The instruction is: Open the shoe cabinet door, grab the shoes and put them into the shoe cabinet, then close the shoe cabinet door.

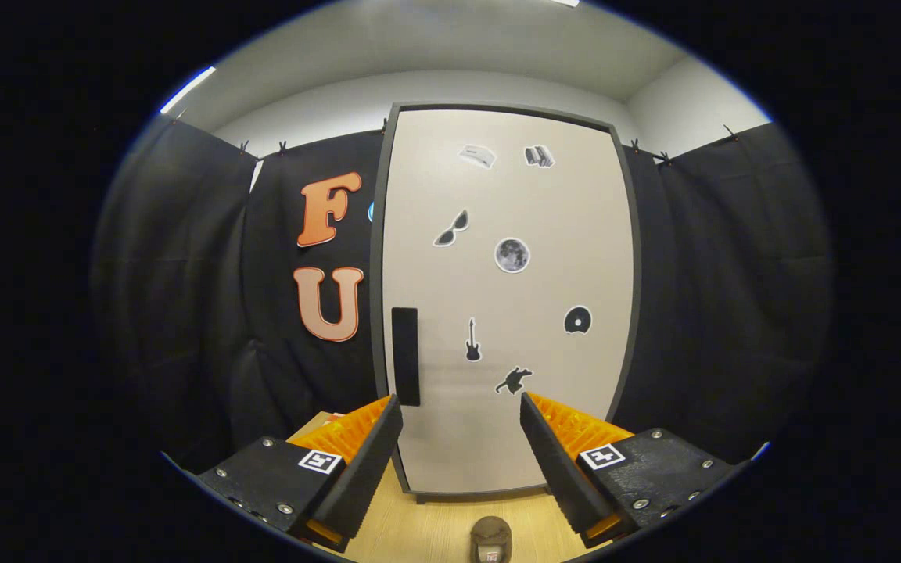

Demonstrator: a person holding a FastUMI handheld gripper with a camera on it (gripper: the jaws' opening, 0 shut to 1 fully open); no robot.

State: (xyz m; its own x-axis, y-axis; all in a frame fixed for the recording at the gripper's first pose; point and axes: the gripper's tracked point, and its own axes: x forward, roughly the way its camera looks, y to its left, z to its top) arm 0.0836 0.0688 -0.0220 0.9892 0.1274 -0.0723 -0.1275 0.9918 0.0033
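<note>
Fingers of the tool (460,410) stand spread wide apart, nothing held between them. Just below and between them a small dark rounded object (490,538) sits on the wooden counter (435,528); what it is cannot be told. Ahead of the tool, straight beyond the gap between the fingers, stands the shoe cabinet (505,313) with its pale door (544,234) closed. A dark upright handle (405,356) sits near the door's left edge, just above the left fingertip. Small stickers (511,255) are scattered over the door. No finger touches the cabinet.
</note>
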